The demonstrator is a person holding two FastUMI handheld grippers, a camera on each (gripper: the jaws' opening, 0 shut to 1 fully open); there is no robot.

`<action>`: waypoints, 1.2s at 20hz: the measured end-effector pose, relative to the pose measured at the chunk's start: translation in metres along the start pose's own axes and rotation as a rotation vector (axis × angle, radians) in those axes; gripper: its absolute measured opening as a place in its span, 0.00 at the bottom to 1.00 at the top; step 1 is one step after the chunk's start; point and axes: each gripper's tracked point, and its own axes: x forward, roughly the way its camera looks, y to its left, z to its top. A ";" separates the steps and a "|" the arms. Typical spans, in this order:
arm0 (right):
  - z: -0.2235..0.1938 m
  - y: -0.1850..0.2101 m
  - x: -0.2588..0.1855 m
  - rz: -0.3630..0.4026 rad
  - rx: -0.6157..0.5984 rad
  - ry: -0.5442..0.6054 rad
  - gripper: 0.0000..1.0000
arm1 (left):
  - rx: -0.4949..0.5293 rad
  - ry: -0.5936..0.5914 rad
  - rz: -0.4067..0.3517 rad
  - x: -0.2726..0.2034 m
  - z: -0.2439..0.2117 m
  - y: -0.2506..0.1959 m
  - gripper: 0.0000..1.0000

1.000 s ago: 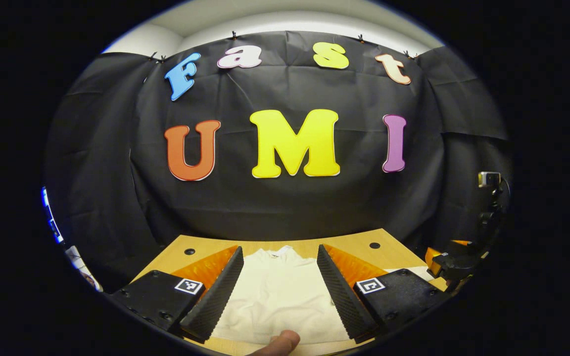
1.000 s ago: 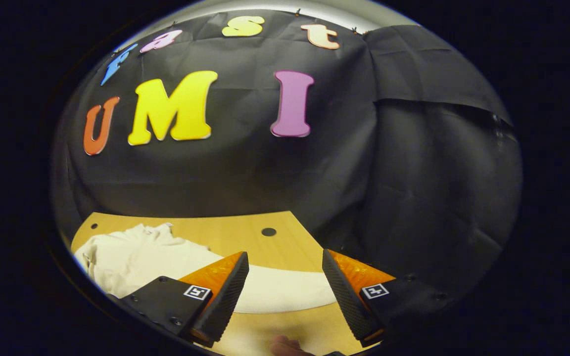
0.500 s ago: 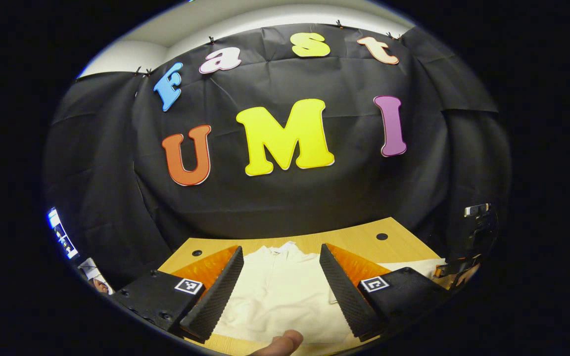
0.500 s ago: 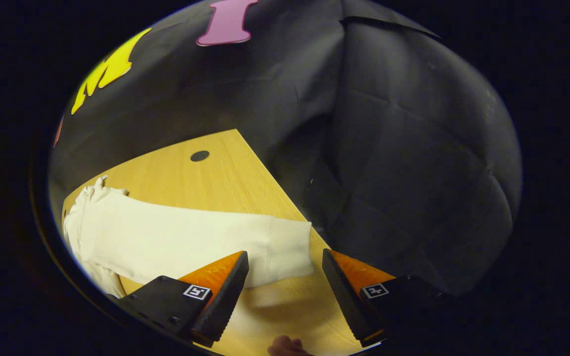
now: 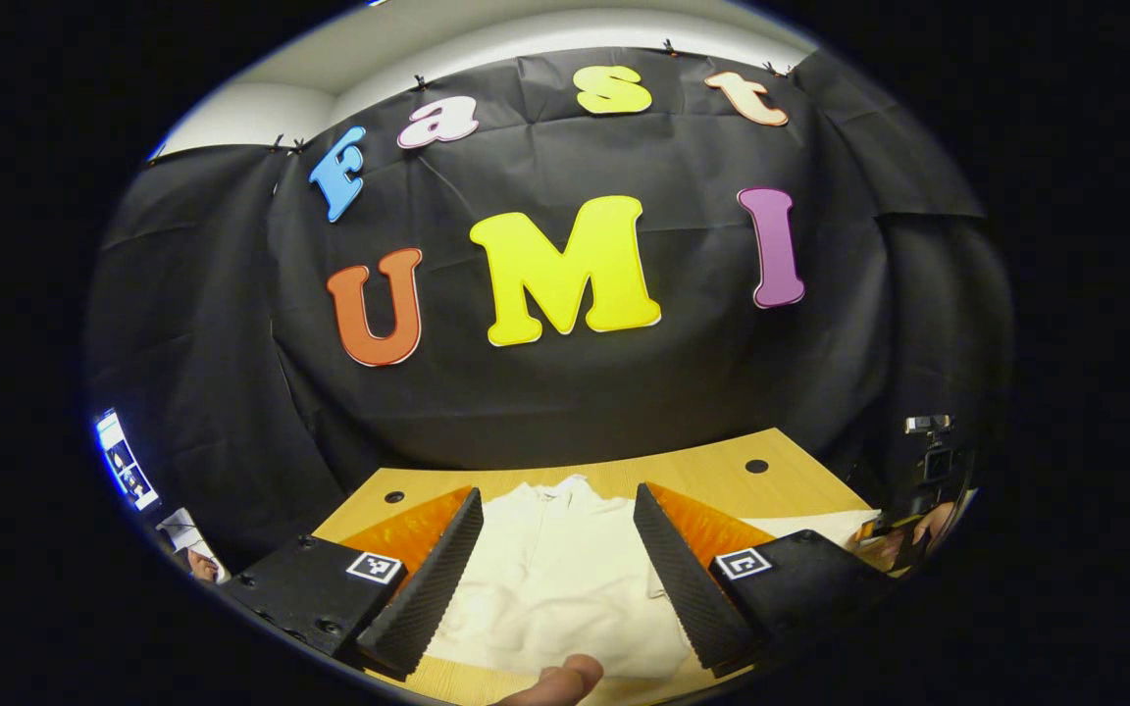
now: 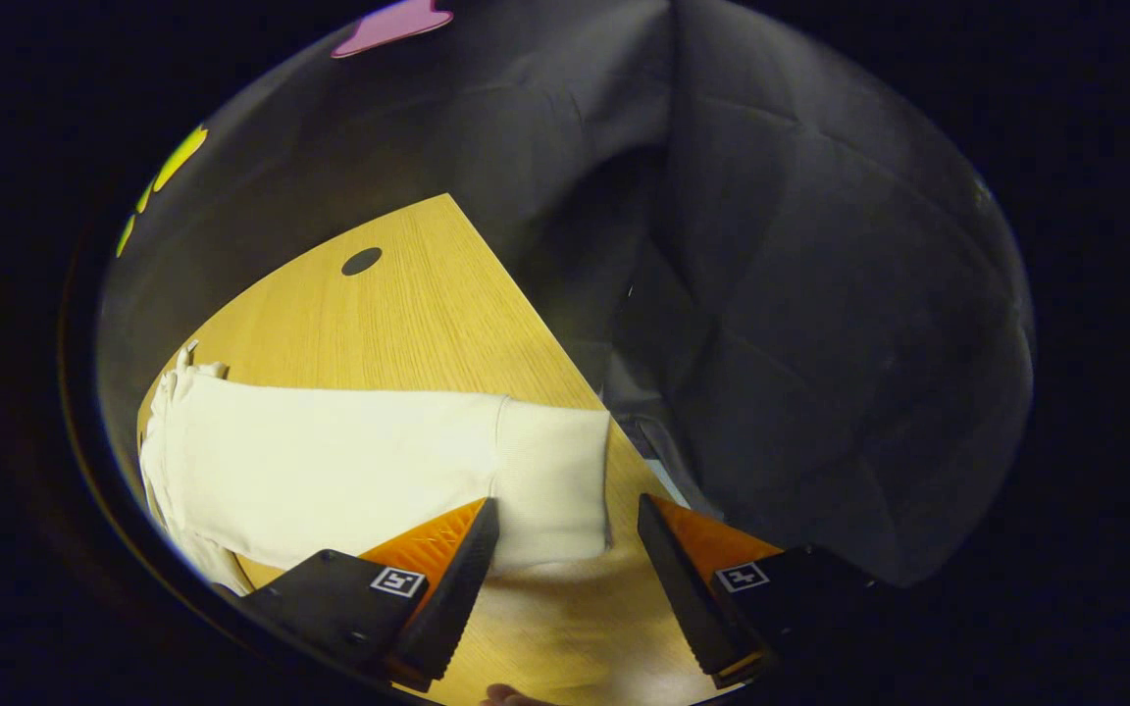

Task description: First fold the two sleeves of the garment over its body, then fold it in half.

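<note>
From my left gripper (image 5: 557, 574) I see fingers spread wide, nothing between them but air, with the cream garment (image 5: 565, 579) lying flat on the wooden table (image 5: 712, 471) just beyond. Its body runs away from me, collar toward the far edge near the black cloth wall (image 5: 575, 402). Bare wood shows on both sides. My right gripper (image 6: 561, 579) is also spread, gripping nothing. One sleeve (image 6: 359, 461) stretches left to right across the table (image 6: 398, 304), its cuff (image 6: 555, 480) close to the right table edge, just ahead of my fingertips. Open wood lies beyond the sleeve.
</note>
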 end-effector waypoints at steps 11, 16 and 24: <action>0.003 0.014 0.005 0.020 -0.101 0.164 0.34 | -0.053 0.087 0.070 -0.017 -0.037 0.081 1.00; 0.007 0.017 -0.003 0.000 -0.042 0.141 0.13 | -0.028 0.071 0.100 -0.019 -0.039 0.116 1.00; 0.057 0.090 -0.100 0.081 -0.131 -0.012 0.13 | -0.049 0.067 0.052 -0.003 -0.061 0.151 1.00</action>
